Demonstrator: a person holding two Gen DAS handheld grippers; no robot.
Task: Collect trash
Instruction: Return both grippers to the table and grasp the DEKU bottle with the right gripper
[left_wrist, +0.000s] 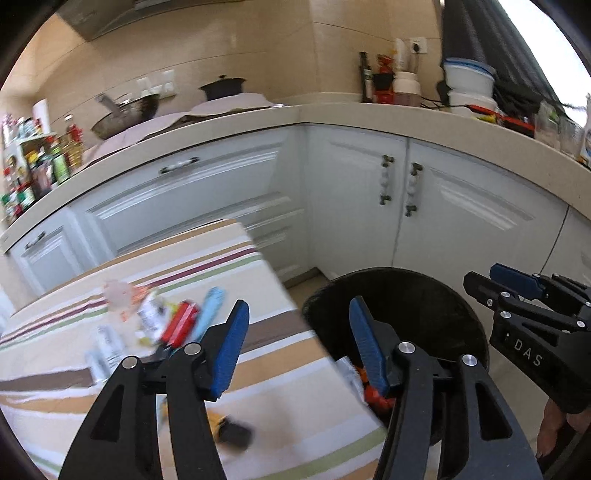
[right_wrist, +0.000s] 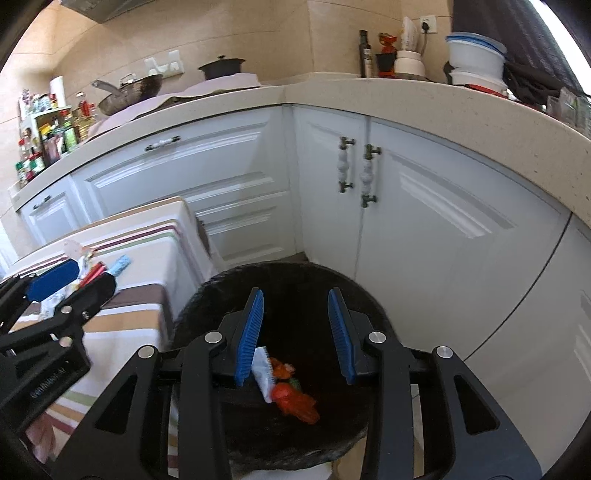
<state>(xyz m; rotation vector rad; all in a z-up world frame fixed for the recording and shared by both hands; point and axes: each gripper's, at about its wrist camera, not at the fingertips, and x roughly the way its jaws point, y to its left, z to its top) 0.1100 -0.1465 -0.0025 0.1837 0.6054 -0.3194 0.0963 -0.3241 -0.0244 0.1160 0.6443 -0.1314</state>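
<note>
Right now the left gripper hangs over the gap between the striped table and the black bin, jaws spread, nothing between the pads. In its own view the table edge runs from 12 o'clock down to 5 o'clock, close beside the bin rim at 3 o'clock; a narrow strip of floor shows between them. White cabinets wrap the corner behind the bin, just beside its far rim, so open room is tight at 12 and 3 o'clock.

The right gripper sits above the bin mouth, jaws parted, pads not touching anything. In the left view it shows at 3 o'clock with "DAS" readable on its body. The lettering on the left gripper's body in the right view is too blurred to read.

Inside the bin: a white wrapper and red-orange crumpled wrappers, lying low at 6 o'clock under the right jaws.

On the table, at 10 o'clock from the left jaws, a pile of trash remains: red packet, light blue wrapper, clear plastic piece. Print on them is unreadable. A dark item with yellow lies at 7 o'clock, blurred.

Countertop holds a wok, a dark pot, bottles and stacked white tubs.
</note>
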